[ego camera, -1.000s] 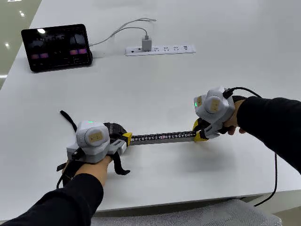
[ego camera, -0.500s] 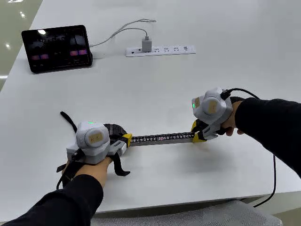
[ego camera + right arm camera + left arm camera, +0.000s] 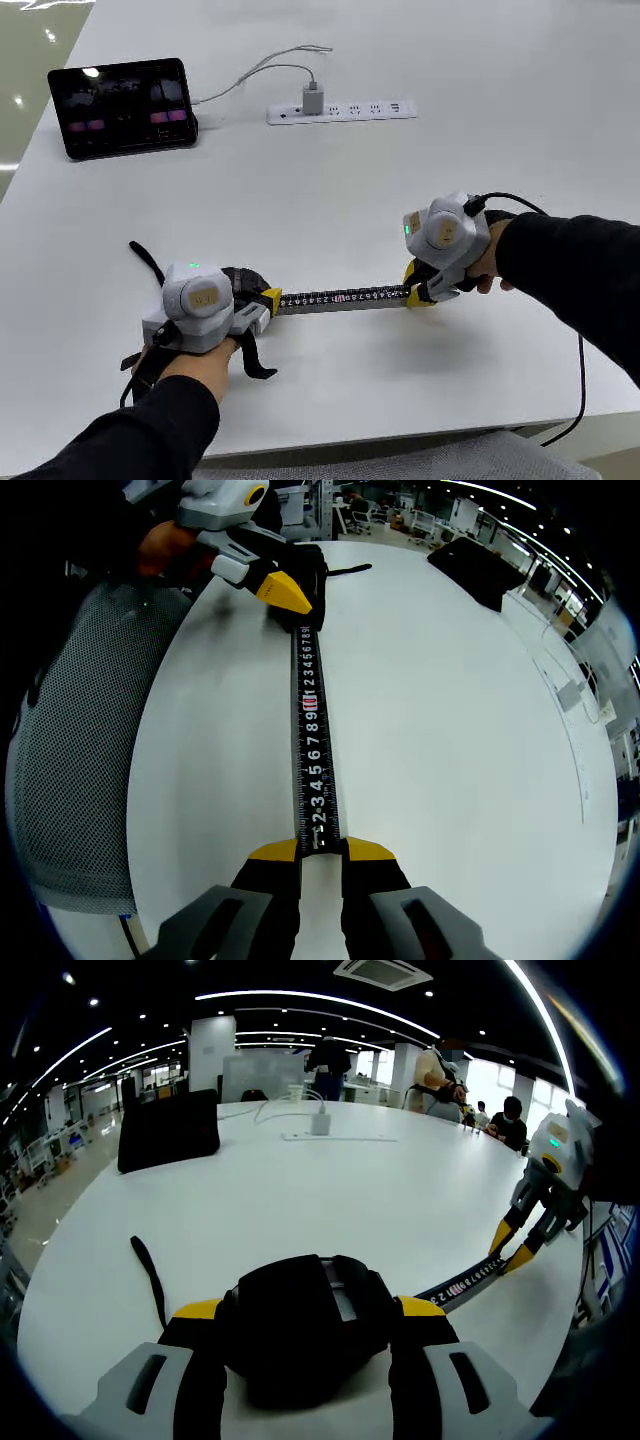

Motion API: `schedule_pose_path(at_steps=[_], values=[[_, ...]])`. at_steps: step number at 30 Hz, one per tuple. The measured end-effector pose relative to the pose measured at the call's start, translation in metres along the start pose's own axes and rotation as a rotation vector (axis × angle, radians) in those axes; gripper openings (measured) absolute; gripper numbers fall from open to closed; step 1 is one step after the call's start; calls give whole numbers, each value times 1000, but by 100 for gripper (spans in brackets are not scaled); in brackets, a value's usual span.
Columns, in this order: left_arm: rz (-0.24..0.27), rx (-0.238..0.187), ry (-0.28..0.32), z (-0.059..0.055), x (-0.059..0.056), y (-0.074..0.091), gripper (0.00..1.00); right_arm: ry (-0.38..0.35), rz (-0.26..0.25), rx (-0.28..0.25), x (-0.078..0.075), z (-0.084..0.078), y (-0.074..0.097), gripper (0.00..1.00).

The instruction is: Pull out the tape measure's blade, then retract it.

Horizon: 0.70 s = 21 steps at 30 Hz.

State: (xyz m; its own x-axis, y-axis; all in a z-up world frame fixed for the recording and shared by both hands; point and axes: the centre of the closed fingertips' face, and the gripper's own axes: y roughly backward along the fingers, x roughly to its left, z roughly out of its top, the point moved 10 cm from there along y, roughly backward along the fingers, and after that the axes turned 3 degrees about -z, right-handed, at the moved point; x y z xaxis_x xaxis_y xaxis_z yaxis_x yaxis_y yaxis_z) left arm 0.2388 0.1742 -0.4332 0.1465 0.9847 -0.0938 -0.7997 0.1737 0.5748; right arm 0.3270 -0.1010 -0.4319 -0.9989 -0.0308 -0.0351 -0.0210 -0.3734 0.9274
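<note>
**Item:** tape measure, black case with a wrist strap trailing toward 10 o'clock.

**Location:** on the white table, head view. The case is at 7 o'clock. The blade lies flat on the top and runs from the case toward 3 o'clock.

**Tools:**
- Left gripper: jaws closed around the case, one yellow tip on each flank.
- Right gripper: jaws narrow, pinching the blade's free end.

**Status (judged):** blade partly out, retraction not yet done.

**Handling (judged):**
- Case: rigid, compact and fairly dense. Its rounded shell could rotate in the jaws, so a grip across the flanks, as here, suits it.
- Blade: thin sprung metal. It is stiff along its length only while cupped and kinks if bent sideways. The edges are probably sharp.
- Blade surface: looks slick, so the pinch belongs at the very end, by the hook.
- Spring: likely to draw the blade home. It is best fed back slowly to avoid whip.

**Markings:** black blade with white numerals. From the tip they read 2 to 9, then a red-backed mark, then a further run of digits toward the case. No brand can be read on the case.

**Other items, head view:**
- Dark tablet at 10 o'clock, screen content illegible.
- White power strip with a plugged charger at 12 o'clock.
</note>
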Motion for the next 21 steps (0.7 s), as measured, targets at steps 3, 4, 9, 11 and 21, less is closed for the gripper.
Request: schedule_pose_path(at_steps=[3, 4, 9, 11, 21], values=[[0, 0, 0, 0, 0, 0, 61, -2, 0, -5, 0, 1, 0, 12], [0, 0, 0, 0, 0, 0, 61, -3, 0, -5, 0, 1, 0, 12], [0, -2, 0, 0, 0, 0, 61, -9, 1, -6, 0, 4, -1, 12], [-1, -1, 0, 0, 0, 0, 61, -24, -3, -3, 0, 5, -2, 11], [-2, 0, 2, 0, 0, 0, 61, -8, -1, 3, 0, 10, -3, 11]])
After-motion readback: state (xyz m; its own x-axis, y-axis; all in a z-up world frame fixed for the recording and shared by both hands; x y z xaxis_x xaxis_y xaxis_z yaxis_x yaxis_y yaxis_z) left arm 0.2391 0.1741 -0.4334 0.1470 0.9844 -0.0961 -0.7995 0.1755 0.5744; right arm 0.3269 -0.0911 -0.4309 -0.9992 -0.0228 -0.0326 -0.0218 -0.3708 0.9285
